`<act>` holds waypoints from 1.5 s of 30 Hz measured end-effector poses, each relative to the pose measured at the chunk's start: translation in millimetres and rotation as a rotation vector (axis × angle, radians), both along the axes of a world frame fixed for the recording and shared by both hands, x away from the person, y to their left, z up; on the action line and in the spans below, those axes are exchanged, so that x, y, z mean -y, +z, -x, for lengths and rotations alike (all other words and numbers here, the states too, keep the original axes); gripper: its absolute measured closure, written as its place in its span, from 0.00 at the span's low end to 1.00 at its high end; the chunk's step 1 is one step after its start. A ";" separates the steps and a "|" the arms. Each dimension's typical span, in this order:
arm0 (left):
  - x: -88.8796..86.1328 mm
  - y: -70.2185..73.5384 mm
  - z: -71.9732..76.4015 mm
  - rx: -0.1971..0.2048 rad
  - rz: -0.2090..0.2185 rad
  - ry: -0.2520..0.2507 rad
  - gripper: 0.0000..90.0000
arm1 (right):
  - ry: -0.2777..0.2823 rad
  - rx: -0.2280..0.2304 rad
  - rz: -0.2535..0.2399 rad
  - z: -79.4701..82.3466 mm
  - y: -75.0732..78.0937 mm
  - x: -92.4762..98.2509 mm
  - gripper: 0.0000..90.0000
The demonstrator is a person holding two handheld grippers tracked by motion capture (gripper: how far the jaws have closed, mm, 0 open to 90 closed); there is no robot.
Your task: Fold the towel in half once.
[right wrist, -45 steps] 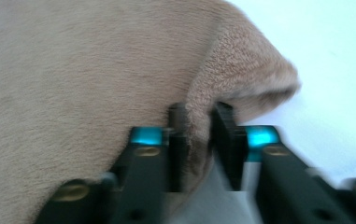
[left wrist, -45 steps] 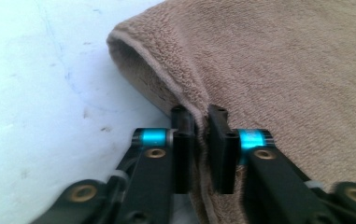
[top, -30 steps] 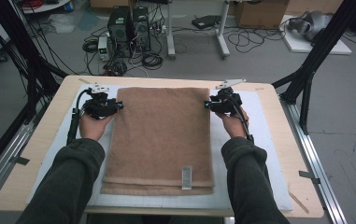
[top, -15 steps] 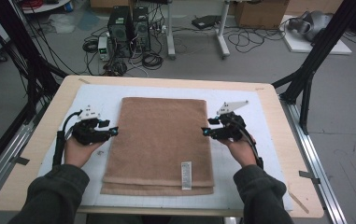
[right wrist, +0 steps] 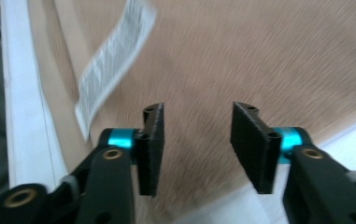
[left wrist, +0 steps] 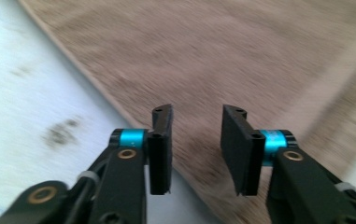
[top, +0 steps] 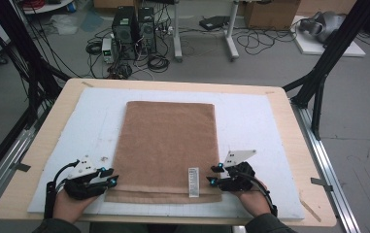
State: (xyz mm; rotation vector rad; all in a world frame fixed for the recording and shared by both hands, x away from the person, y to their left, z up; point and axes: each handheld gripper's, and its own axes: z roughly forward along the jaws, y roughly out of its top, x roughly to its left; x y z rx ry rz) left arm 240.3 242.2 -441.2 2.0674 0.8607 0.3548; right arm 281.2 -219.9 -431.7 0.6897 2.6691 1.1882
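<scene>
**Both grippers at the near corners of the folded towel**

Your brown towel [top: 168, 145] lies folded flat on the white mat [top: 260, 121] that covers the bench [top: 289, 145], long side running away from you. Its layered near edge sits close to the mat's front border, and a white care label [top: 193, 182] lies on top near the near right corner.

Your left gripper [top: 112, 181] is just beside the towel's near left corner, low over the mat. In the left gripper view its fingers [left wrist: 160, 149] stand parted, one over the bare mat and the other over the cloth, with the towel's edge running between them. They have just been closing, but nothing is pinched between them.

Your right gripper [top: 212, 175] is at the towel's near right edge, just beside the label. In the right gripper view its fingers [right wrist: 150, 149] are likewise parted over the brown cloth, with the label off to their left and the mat showing at the lower right. These too have just been closing, and no cloth is caught between them.
</scene>
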 end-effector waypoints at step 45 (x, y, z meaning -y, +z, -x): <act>-9.0 21.6 24.5 0.012 0.116 -0.055 0.95 | 0.130 0.027 -0.086 26.4 23.2 3.0 0.95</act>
